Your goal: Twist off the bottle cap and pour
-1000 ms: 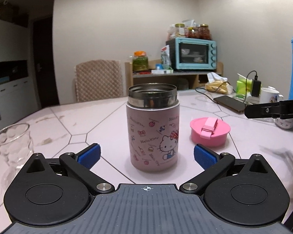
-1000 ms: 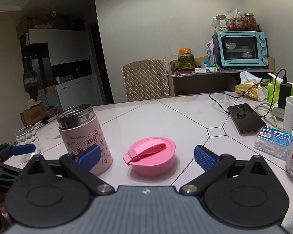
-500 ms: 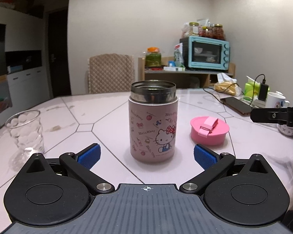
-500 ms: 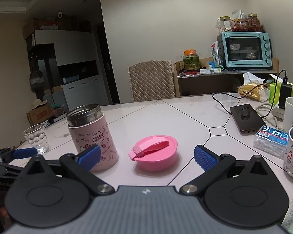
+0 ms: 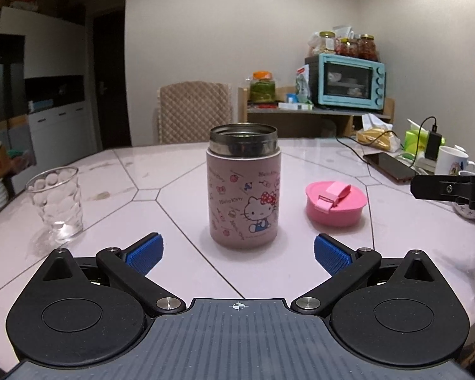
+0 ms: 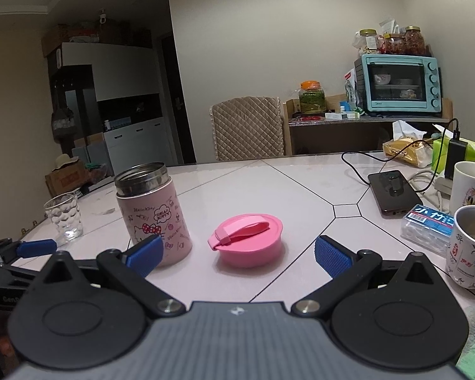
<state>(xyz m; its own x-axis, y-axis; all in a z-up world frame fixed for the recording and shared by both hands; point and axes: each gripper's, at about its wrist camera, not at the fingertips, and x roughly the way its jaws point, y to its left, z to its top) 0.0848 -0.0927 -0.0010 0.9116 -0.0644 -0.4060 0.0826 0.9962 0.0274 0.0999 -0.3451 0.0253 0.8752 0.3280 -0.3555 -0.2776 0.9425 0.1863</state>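
Note:
A pink Hello Kitty bottle (image 5: 243, 190) with an open steel mouth stands upright on the table; it also shows in the right wrist view (image 6: 153, 213). Its pink cap (image 5: 334, 202) lies on the table to the bottle's right, and also shows in the right wrist view (image 6: 247, 239). A clear empty glass (image 5: 57, 202) stands to the bottle's left; it also shows in the right wrist view (image 6: 63, 217). My left gripper (image 5: 237, 251) is open and empty, just short of the bottle. My right gripper (image 6: 237, 253) is open and empty, just short of the cap.
A phone on a cable (image 6: 392, 191), a small plastic box (image 6: 427, 224), and mugs (image 6: 468, 247) stand at the table's right side. A chair (image 5: 193, 110) stands behind the table. A shelf with a blue oven (image 5: 348, 84) is at the back right.
Both grippers have pulled back from the table, so bottle and cap look farther away. The glass has come further into the left wrist view. Both stay open.

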